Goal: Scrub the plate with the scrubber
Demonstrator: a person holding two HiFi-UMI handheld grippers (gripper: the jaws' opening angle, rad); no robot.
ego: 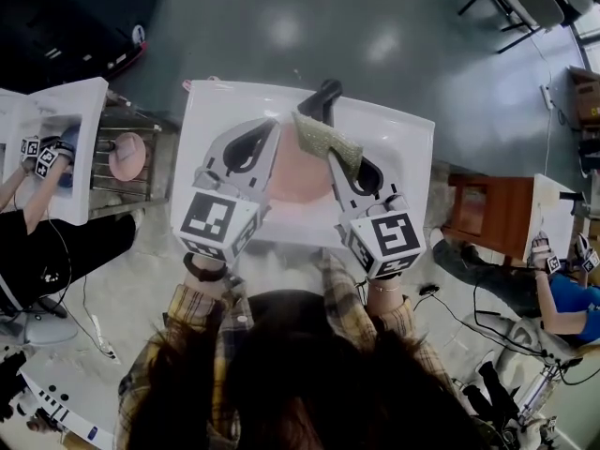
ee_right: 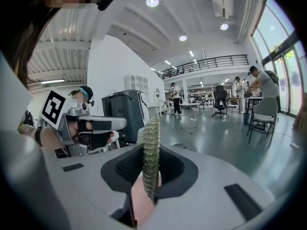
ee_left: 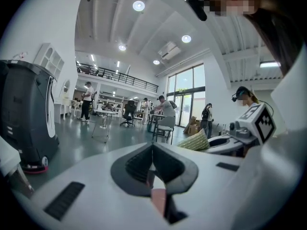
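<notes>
The pink plate (ego: 298,184) lies low in the white sink (ego: 403,148), between and below my two grippers. My left gripper (ego: 273,126) hangs over the plate's left side with its jaws shut (ee_left: 152,158). Nothing sticks out past its tips, and only a pink sliver of plate (ee_left: 157,198) shows through the slot below. My right gripper (ego: 332,154) is shut on the green mesh scrubber (ego: 328,139), which stands on edge between the pads (ee_right: 151,152). Both grippers point level across the room. From the left gripper view the scrubber (ee_left: 195,142) shows at the right.
A black faucet (ego: 323,101) rises at the sink's far rim, just beyond the scrubber. Another sink station with a pink plate on a rack (ego: 127,156) stands at the left, and a person works there. A brown stool (ego: 487,216) is at the right. Grey floor lies beyond.
</notes>
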